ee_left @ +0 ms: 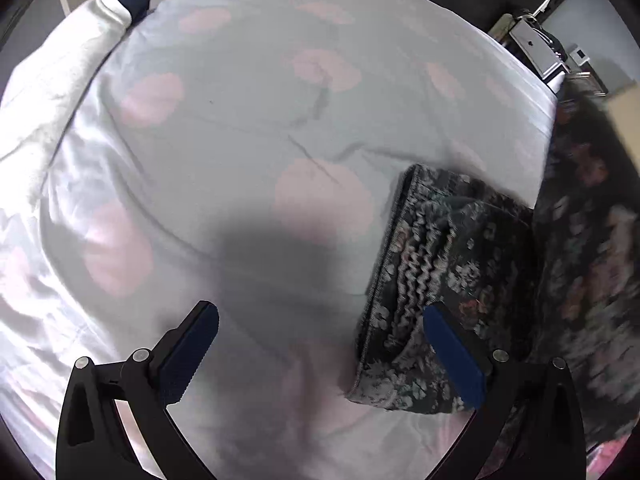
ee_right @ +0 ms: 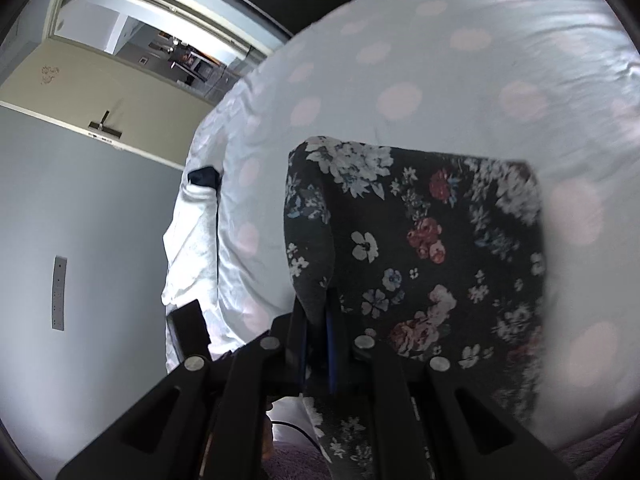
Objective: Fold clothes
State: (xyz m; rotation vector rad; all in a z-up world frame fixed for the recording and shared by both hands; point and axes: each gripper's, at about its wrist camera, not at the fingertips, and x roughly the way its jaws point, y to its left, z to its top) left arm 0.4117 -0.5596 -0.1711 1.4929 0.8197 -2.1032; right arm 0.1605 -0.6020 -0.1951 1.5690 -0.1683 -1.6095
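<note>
The fingers [ee_right: 298,344] of the right gripper [ee_right: 316,344] are clenching a fold of the dark floral garment [ee_right: 420,240], which is hanging up in front of the camera and draping over the bed beyond. The left gripper [ee_left: 320,344] is hovering with its blue-padded fingers [ee_left: 452,356] spread wide and gripping nothing; its right finger is overlapping the near corner of a folded floral bundle [ee_left: 440,272], though I cannot tell whether it is touching. That bundle is lying on the bed's polka-dot sheet [ee_left: 280,120], just beside more floral cloth blurring at the right edge. Farther off, a white garment with a navy cuff [ee_left: 80,60] is lying along the bed's far left edge. Beyond the bed, a doorway [ee_right: 160,32] is showing in the right wrist view.
</note>
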